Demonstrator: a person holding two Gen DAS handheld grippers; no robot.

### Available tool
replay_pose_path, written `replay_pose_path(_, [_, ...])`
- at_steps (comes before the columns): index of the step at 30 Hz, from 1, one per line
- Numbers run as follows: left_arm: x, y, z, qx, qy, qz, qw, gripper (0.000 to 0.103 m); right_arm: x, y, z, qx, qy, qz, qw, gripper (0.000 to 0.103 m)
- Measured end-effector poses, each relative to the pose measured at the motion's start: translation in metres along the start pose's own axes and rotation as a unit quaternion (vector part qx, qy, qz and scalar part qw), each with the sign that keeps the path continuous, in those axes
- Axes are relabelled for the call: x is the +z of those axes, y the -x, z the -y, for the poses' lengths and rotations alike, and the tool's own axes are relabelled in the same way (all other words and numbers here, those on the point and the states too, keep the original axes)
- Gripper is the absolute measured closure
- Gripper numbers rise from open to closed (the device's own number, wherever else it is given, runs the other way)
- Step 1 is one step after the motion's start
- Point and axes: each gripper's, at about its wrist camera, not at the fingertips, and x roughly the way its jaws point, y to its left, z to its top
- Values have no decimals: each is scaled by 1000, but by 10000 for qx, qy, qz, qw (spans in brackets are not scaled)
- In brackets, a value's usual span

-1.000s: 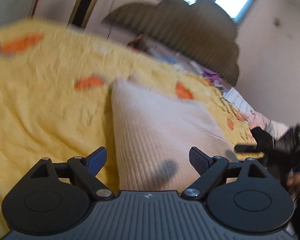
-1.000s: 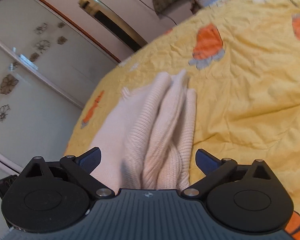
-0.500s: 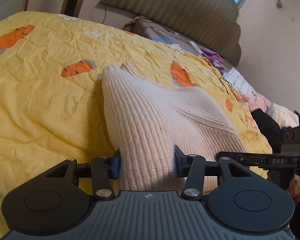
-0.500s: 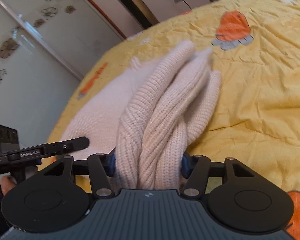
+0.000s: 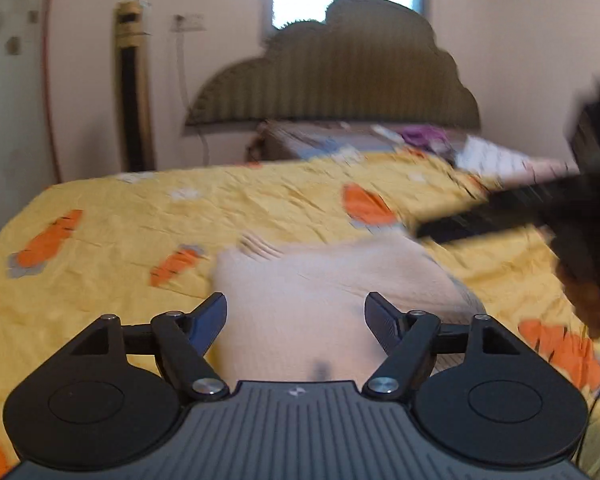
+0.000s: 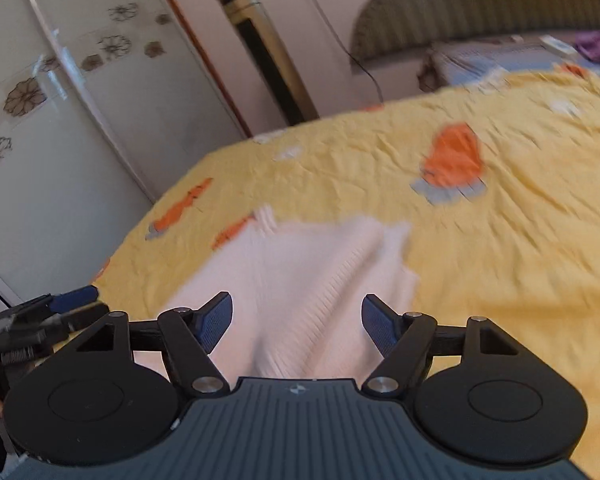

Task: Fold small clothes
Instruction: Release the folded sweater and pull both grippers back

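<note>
A cream ribbed knit sweater [image 5: 324, 280] lies folded on the yellow bedspread [image 5: 120, 240], just ahead of my left gripper [image 5: 296, 320], which is open and empty above its near edge. In the right wrist view the same sweater [image 6: 320, 268] lies ahead of my right gripper [image 6: 296, 320], also open and empty. The right gripper shows blurred at the right of the left wrist view [image 5: 500, 216]. The left gripper's fingertips [image 6: 76, 298] show at the left edge of the right wrist view.
The yellow bedspread [image 6: 500, 240] has orange carrot prints. A padded headboard [image 5: 340, 72] and a pile of clothes and papers [image 5: 380, 136] lie at the far end. A tall standing unit [image 6: 268, 60] and a glass wardrobe door [image 6: 60, 100] stand beyond the bed's left edge.
Both grippers, shut on bunched sweater half a second ago, have opened and let it go. The sweater now lies flat on the bed and both grippers have pulled back and up.
</note>
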Motion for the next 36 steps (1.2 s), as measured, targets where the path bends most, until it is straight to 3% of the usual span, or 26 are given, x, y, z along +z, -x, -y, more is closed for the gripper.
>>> replay_pose_path(2, [-12, -31, 23, -22, -373, -420, 9984, 27, 18, -29, -11, 107, 162, -65, 9998, 26])
replay_pose_path(4, [-29, -43, 39, 311, -943, -263, 9947, 25, 26, -64, -13, 62, 282, -374, 9989, 23])
replay_pose_path(5, [-36, -45, 40, 281, -1029, -171, 9941, 25, 26, -80, -12, -160, 370, -633, 9972, 23])
replay_pose_path(7, [-38, -51, 32, 160, -656, -209, 9975, 23, 11, -107, -5, -605, 654, -1056, 9904, 29])
replay_pose_path(8, [-38, -54, 32, 140, -649, -214, 9976, 21, 0, -109, -3, -565, 925, -845, 9905, 30])
replay_pose_path(12, [-32, -52, 37, 275, -767, -279, 9963, 19, -16, -105, -6, -621, 1014, -583, 9912, 30])
replay_pose_path(16, [-27, -18, 30, 439, -429, -266, 9978, 20, -12, -74, -25, -1122, 844, -330, 9895, 35])
replay_pose_path(18, [-29, -6, 26, 495, -368, -254, 9978, 20, -19, -40, -29, -1057, 567, 72, 9928, 18])
replay_pose_path(21, [-32, 10, 22, 646, -344, -196, 9971, 20, -39, 0, -33, -994, 484, 421, 9930, 11])
replay_pose_path(26, [-41, 26, 14, 761, -81, -231, 9968, 20, -72, 22, -31, -1248, 313, 267, 9913, 10])
replay_pose_path(30, [-56, 34, 12, 905, 90, -285, 9954, 20, -101, 19, -27, -1374, -24, -40, 9905, 10])
replay_pose_path(36, [-82, 40, 11, 1072, 435, -323, 9928, 19, -136, 12, -42, -1552, 62, -327, 9873, 10])
